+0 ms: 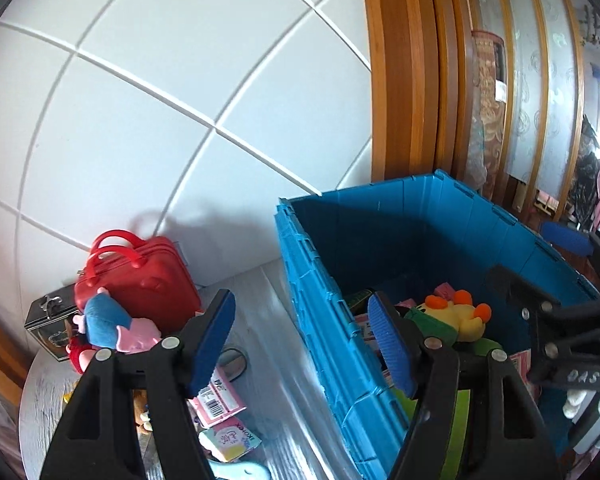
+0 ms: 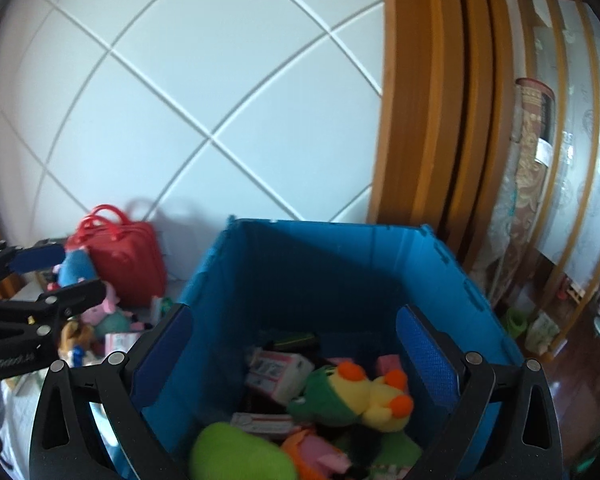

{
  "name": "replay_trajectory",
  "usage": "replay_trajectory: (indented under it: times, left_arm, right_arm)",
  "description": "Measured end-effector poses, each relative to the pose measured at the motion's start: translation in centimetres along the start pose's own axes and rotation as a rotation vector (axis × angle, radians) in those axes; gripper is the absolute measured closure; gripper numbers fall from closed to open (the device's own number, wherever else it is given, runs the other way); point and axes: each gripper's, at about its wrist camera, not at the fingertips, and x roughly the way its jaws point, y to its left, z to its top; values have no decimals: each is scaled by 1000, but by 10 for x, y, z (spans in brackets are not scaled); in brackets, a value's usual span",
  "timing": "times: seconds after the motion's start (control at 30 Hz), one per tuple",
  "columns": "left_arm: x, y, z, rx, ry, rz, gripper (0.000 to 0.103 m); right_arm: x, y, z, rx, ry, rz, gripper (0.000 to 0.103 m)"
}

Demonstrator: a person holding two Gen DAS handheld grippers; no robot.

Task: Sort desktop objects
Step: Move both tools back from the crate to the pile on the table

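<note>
A blue plastic crate (image 1: pixel 320 320) (image 2: pixel 312 264) stands on the table and holds a yellow duck plush with orange feet (image 1: pixel 462 314) (image 2: pixel 374 394), pink boxes (image 2: pixel 278 370) and a green soft toy (image 2: pixel 236 456). My left gripper (image 1: pixel 304 344) is open and empty, straddling the crate's left wall. My right gripper (image 2: pixel 294 360) is open and empty above the crate's inside; it shows at the right in the left wrist view (image 1: pixel 556 332). Left of the crate lie a blue and pink pig plush (image 1: pixel 112 326) (image 2: pixel 80 268), a pink barcode box (image 1: pixel 218 396) and a small carton (image 1: pixel 230 438).
A red mini suitcase (image 1: pixel 148 280) (image 2: pixel 128 264) stands against the white tiled wall, with a silver tin (image 1: pixel 48 328) beside it. A wooden door frame (image 1: pixel 404 80) and glass doors rise behind the crate. The grey table top (image 1: pixel 268 360) runs between the toys and the crate.
</note>
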Motion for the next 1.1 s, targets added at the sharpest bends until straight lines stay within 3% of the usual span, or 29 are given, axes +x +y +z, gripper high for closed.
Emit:
replay_trajectory:
  times: [0.1, 0.13, 0.2, 0.47, 0.67, 0.87, 1.1]
  left_arm:
    - [-21, 19, -11, -33, -29, -10, 31]
    - [-27, 26, -15, -46, -36, -7, 19]
    - [-41, 41, -27, -60, -63, 24, 9]
    - [-89, 105, -72, -65, -118, 139, 9]
    - [-124, 165, -110, -106, -149, 249, 8]
    - [-147, 230, -155, -187, -148, 324, 1]
    - [-134, 293, -218, -293, -31, 401, 1]
  right_arm:
    - [-19, 25, -8, -15, -7, 19, 0]
    - [-24, 34, -10, -17, -9, 35, 0]
    - [-31, 49, -15, -22, -13, 72, 0]
    - [-52, 126, -30, -75, -28, 173, 0]
    - [-61, 183, -41, -102, -61, 231, 0]
    - [-66, 223, -59, -68, -115, 309, 0]
    - [-1, 266, -105, -96, 97, 337, 0]
